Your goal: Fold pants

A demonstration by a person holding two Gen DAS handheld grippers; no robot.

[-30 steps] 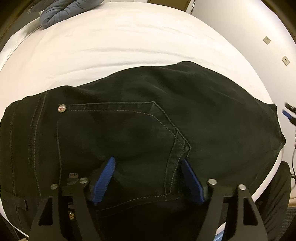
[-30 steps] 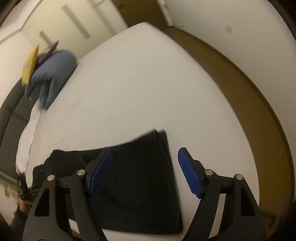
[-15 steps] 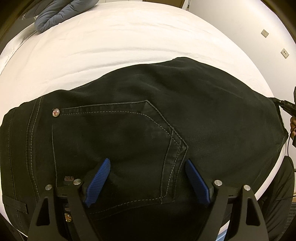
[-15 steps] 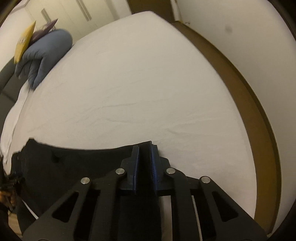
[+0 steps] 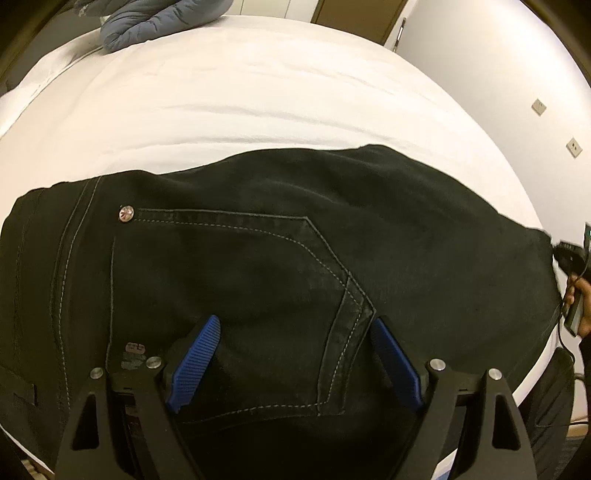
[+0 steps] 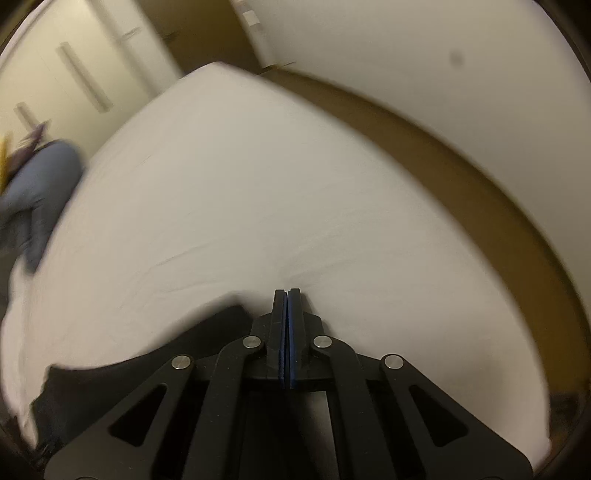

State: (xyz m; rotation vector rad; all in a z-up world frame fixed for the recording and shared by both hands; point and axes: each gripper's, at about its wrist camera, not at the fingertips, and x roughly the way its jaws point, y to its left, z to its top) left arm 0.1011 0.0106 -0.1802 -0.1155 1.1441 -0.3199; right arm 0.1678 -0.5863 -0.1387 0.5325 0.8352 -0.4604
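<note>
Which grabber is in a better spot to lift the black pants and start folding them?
Probably the right gripper: its jaws are already shut at the pants' end, though held cloth isn't visible. The left gripper hovers open over the back pocket, gripping nothing.

pants [image 5: 295, 229] on bed [image 5: 258, 103] near edge, jacket [image 5: 155, 18] far-left corner

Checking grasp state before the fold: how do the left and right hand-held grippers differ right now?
Left hand-held gripper: jaws wide apart. Right hand-held gripper: jaws fully shut, pads meeting.
The left one sits over the back pocket of the black pants, nothing clamped. The right one is at the pants' far edge by the white sheet; whether it pinches fabric isn't visible.
Shared: black frames, blue ribbed pads, both pointing down at the bed.
</note>
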